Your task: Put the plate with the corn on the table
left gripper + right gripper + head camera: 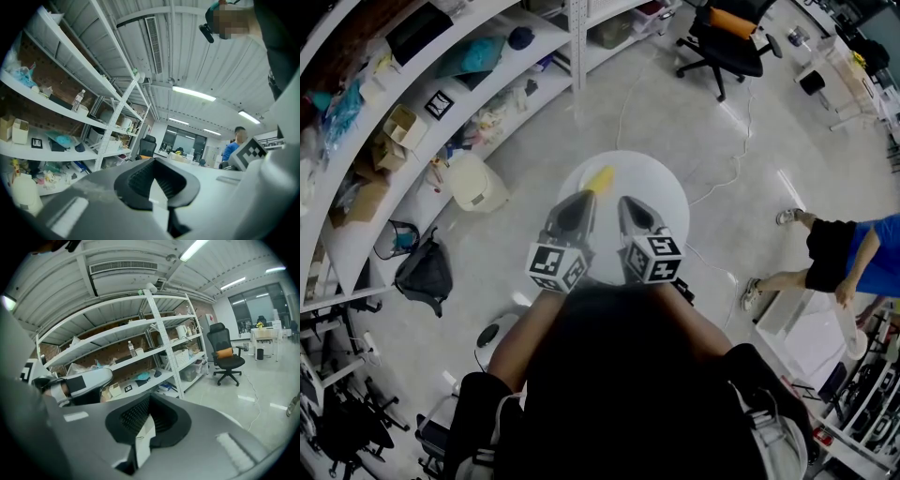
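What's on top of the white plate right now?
A yellow corn cob lies near the far rim of the plate. The left gripper and right gripper, clamped on the near rim, cover that part, so anything there is hidden.

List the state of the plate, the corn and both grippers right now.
plate: held up over the floor by its near rim, not on a table.
corn: lying on the plate's far side.
left gripper: shut on the plate's rim.
right gripper: shut on the plate's rim.
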The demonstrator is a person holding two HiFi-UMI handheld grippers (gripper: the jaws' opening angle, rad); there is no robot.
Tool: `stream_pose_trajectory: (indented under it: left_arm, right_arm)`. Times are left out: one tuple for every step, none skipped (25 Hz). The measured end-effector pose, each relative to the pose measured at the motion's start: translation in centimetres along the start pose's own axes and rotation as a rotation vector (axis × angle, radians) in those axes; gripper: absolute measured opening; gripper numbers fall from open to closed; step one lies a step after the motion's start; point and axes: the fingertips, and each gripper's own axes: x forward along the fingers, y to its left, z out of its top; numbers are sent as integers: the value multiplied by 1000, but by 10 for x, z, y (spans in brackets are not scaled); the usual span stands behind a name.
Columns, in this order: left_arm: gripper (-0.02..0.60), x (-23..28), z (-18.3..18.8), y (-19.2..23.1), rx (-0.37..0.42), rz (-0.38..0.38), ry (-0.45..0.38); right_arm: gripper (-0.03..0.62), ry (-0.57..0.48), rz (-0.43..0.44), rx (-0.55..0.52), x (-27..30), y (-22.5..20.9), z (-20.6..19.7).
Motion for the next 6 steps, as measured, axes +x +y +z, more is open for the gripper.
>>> stream_pose_trajectory:
  left_arm:
    - [5,0,0,0,0,0,0]
    - [5,0,0,1,-1,1,0]
    - [5,-1,-1,1,-3,2,1]
    - [5,-1,-1,1,-4,2,1]
    - [5,-1,-2,1,-5,2,2]
    - [5,-2,-2,2,-6,3,2]
  right_arm:
    - [8,0,0,-1,0,0,0]
    - [8,0,0,-3,0,1,0]
    - [8,0,1,-4,0,1,-1]
    - [8,1,1,-5,1,1,-1]
    - [8,1,1,-6,1,2,-2]
    - [8,2,2,-7,1,2,-3]
